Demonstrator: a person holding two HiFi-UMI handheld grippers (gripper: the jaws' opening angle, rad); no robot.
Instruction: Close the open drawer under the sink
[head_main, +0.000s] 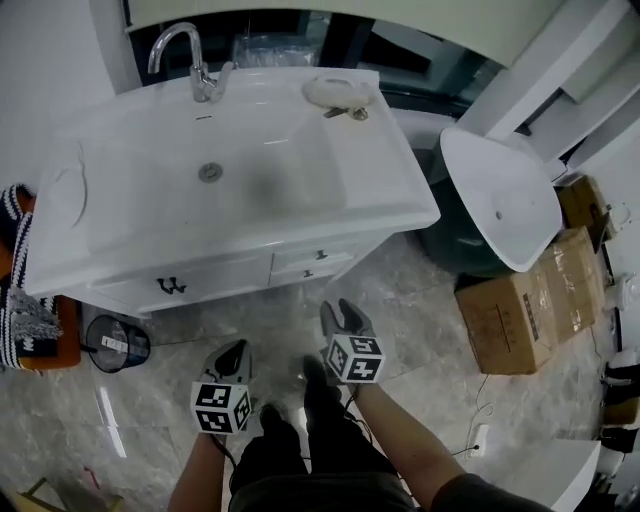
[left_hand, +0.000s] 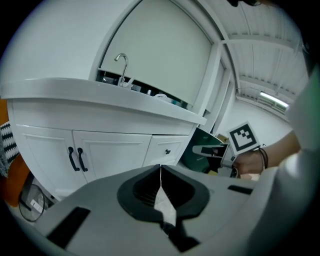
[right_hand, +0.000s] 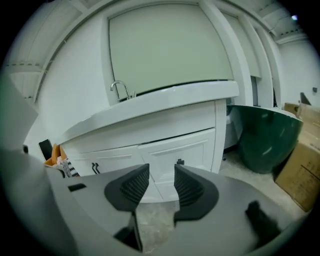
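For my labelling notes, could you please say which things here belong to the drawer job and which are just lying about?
Belongs to the job: drawer, vanity, right gripper, left gripper.

Just lying about: spare basin, cardboard boxes, wire bin, soap dish, faucet.

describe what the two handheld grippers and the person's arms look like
The left gripper and right gripper share a grey moulded shell, with black ribbed pads lining the jaws. Each carries a white cube printed with black square markers. The forearms are bare, with a dark wristband on the right wrist.
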